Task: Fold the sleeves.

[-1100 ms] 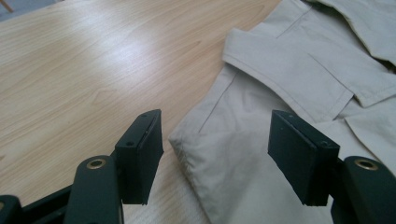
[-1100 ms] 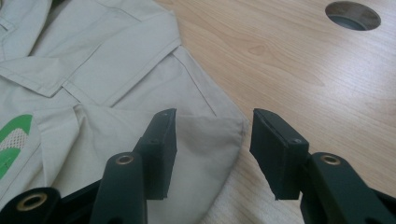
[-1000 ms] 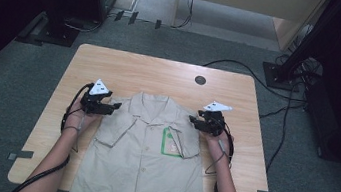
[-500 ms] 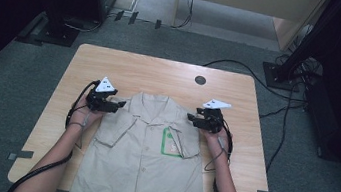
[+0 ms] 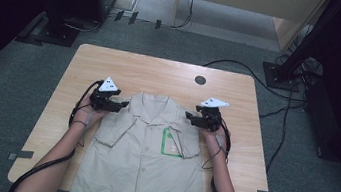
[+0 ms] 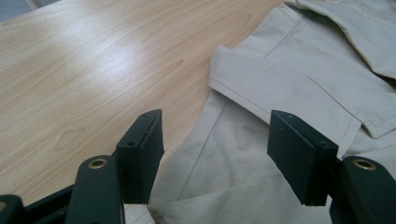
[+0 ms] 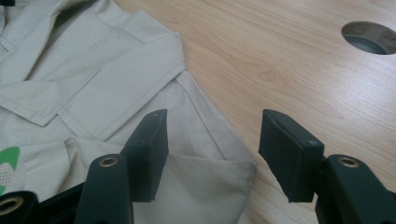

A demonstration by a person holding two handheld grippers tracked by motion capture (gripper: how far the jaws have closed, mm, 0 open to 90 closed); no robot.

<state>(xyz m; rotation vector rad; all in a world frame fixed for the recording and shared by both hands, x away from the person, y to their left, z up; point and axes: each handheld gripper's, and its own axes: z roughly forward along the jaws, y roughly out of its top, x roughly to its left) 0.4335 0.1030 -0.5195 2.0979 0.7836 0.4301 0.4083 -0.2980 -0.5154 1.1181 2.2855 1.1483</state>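
Shirt (image 5: pixel 144 163) lies flat under both grippers, sleeves folded in. Left gripper (image 6: pixel 215 154) open, empty. Right gripper (image 7: pixel 212 154) has just been opening, nothing pinched. Risk: shallow bites at shoulder edges slip, folds spring loose.

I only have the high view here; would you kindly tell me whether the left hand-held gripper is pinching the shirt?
Observer: No. The left hand-held gripper stands open over the folded side of the shirt, with nothing pinched.
Operator: Thank you. And the right one?
Observer: The jaws of the right hand-held gripper have just been opening. The shirt's folded edge lies between them, and they are not pressing on it.
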